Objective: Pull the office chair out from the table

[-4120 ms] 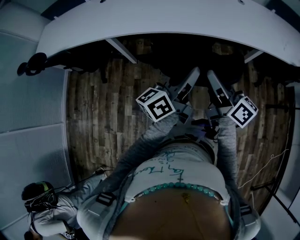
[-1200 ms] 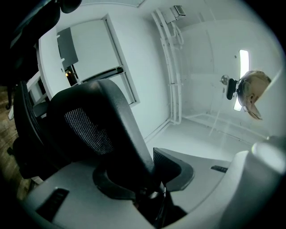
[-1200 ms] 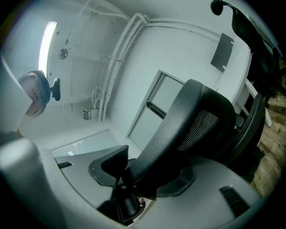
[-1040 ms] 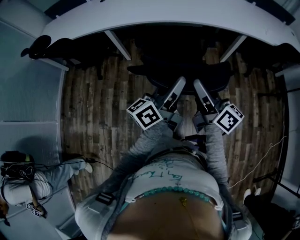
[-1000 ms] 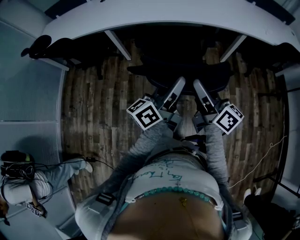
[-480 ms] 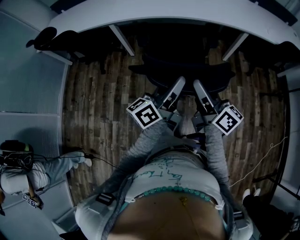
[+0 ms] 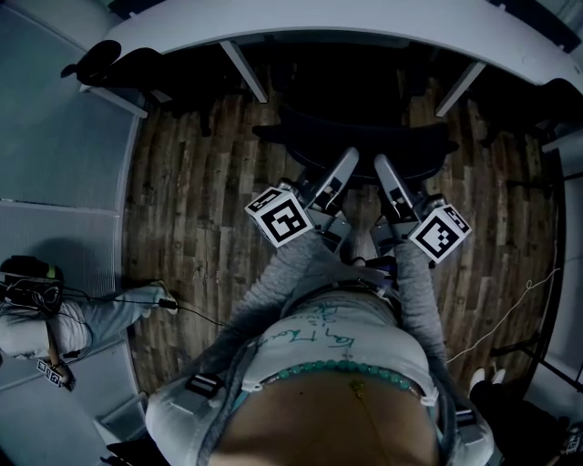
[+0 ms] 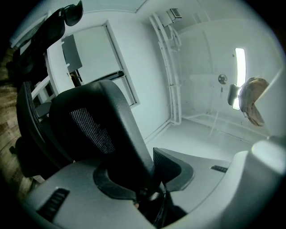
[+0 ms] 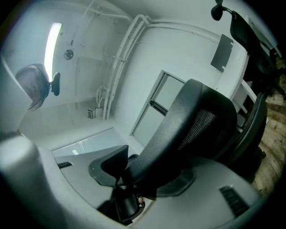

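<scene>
In the head view the black office chair (image 7: pixel 364 141) stands in front of the curved white table (image 7: pixel 364 27), its backrest top pointing toward me. My left gripper (image 7: pixel 349 159) and right gripper (image 7: pixel 379 164) reach side by side to that top edge. In the left gripper view the mesh backrest (image 8: pixel 91 125) runs between the dark pads (image 8: pixel 175 166), and the left gripper (image 8: pixel 140 179) is shut on it. The right gripper view shows the same backrest (image 9: pixel 194 118) clamped in the right gripper (image 9: pixel 145 176).
Two white table legs (image 7: pixel 242 69) slant down beside the chair. Other dark chairs (image 7: pixel 118 65) sit at the table's left end. A person (image 7: pixel 41 314) sits on the floor at the left. A thin cable (image 7: pixel 510 309) trails over the wooden floor on the right.
The chair has come out from under the table toward me with both grippers still closed on its backrest. The table edge has slid toward the top of the head view.
</scene>
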A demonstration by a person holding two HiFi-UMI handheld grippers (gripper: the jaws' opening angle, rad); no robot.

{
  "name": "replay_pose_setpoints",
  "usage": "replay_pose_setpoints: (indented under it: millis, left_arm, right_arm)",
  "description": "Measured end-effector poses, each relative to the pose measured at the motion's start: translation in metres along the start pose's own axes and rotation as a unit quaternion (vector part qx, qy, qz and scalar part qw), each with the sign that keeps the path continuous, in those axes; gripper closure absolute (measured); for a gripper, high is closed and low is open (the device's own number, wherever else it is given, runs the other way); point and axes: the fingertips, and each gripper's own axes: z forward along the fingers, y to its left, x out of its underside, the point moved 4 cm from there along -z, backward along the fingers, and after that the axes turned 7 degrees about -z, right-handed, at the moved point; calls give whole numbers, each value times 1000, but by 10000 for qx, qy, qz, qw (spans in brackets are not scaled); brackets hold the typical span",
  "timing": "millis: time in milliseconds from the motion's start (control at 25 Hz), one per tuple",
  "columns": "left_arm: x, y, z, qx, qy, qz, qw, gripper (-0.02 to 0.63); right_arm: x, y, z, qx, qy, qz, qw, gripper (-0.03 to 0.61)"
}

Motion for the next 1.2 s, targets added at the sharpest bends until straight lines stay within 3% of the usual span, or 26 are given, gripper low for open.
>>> replay_pose_setpoints:
  millis: [1200]
  left_arm:
    - [65, -54, -88, 55, -226, 6, 9997, 471]
  right_arm:
    - [43, 64, -91, -154, 7, -93, 9998, 382]
